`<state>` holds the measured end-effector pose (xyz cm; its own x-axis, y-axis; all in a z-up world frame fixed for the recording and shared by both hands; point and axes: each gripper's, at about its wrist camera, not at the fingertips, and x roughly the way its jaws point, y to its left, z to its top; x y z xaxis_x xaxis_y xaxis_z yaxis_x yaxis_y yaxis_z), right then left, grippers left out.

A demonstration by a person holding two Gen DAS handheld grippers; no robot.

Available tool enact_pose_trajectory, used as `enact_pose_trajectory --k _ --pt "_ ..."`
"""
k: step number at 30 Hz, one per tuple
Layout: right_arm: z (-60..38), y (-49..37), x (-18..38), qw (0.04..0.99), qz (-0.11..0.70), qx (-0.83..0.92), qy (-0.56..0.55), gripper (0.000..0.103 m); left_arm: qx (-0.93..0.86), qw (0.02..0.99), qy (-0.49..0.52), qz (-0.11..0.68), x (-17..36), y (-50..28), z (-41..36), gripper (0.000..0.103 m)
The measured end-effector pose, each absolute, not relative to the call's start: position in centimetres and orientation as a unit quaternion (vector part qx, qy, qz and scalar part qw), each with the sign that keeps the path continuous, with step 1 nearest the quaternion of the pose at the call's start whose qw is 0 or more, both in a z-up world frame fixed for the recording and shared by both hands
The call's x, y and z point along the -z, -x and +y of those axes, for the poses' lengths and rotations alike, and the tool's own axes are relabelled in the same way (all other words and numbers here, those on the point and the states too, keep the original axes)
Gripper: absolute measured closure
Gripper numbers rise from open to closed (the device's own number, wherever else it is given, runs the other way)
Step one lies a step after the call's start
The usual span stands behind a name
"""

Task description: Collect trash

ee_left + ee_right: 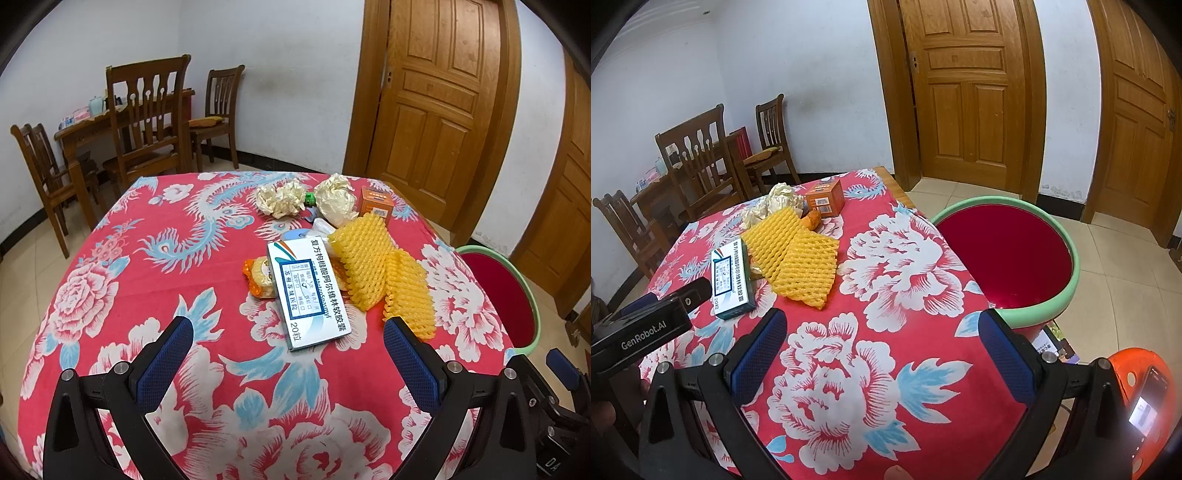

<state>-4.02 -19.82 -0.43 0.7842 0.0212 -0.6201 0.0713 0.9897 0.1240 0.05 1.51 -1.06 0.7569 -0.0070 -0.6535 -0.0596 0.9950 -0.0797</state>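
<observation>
A pile of trash lies on the red flowered tablecloth: a white medicine box, two yellow foam fruit nets, an orange snack wrapper, crumpled paper balls and a small orange carton. My left gripper is open just short of the medicine box, nothing between its fingers. My right gripper is open over bare cloth near the table's right edge. A red bin with a green rim stands beside the table on the right.
Wooden chairs and a dining table stand at the back left; wooden doors are behind. An orange stool with a phone on it sits at the lower right. The left gripper's body shows in the right wrist view.
</observation>
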Motion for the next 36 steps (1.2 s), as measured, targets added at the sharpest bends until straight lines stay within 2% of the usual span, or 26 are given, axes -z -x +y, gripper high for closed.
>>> enact_pose_trajectory --k 36 --pt "-19.5 3.7 0.6 0.941 0.33 0.013 -0.067 0.002 -0.016 0.93 0.047 0.364 1.7 -1.1 1.3 0.001"
